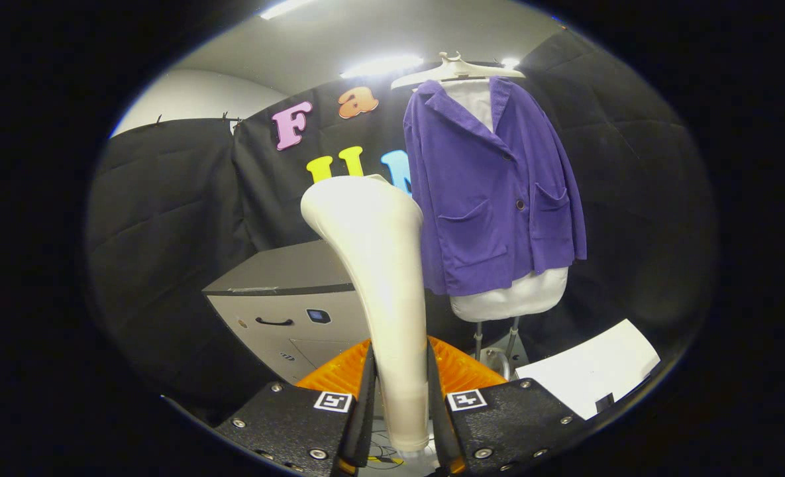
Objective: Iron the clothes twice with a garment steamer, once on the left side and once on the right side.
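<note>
A cloth-walled recording booth: black drapes (pixel 167 212), grey cabinet (pixel 286 298), jacket (pixel 491 192) on a mannequin.

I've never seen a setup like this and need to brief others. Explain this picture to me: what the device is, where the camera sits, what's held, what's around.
The device is a hand-held two-finger gripper that a person carries; there is no robot arm. The camera rides on the gripper and looks forward along its fingers, so the wide, rounded picture is the gripper's own view.

Both fingers press on the handle of a cream garment steamer, which stands upright between them, head at the top.

Beyond the steamer and to its right, a purple jacket hangs on a white hanger, over a white dress form on a metal stand. To the left stands a grey cabinet. Something flat and white lies low beside the stand.
</note>
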Demonstrator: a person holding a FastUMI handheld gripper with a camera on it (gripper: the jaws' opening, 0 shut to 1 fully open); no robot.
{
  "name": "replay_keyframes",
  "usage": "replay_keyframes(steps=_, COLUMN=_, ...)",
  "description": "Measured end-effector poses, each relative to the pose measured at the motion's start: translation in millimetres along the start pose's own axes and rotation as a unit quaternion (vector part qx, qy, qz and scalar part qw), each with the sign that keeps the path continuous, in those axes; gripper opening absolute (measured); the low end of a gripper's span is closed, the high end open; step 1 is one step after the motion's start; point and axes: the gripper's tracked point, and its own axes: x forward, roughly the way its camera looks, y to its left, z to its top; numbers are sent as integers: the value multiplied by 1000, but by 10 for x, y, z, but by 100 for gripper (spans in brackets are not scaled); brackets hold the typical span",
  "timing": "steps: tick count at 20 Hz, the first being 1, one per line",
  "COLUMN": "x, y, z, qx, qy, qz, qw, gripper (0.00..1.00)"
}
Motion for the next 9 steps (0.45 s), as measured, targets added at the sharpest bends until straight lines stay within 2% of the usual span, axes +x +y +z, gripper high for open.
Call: replay_keyframes(steps=9, x=-21, y=83, z=20, qx=0, qy=1, qz=8, qw=1000, gripper=38)
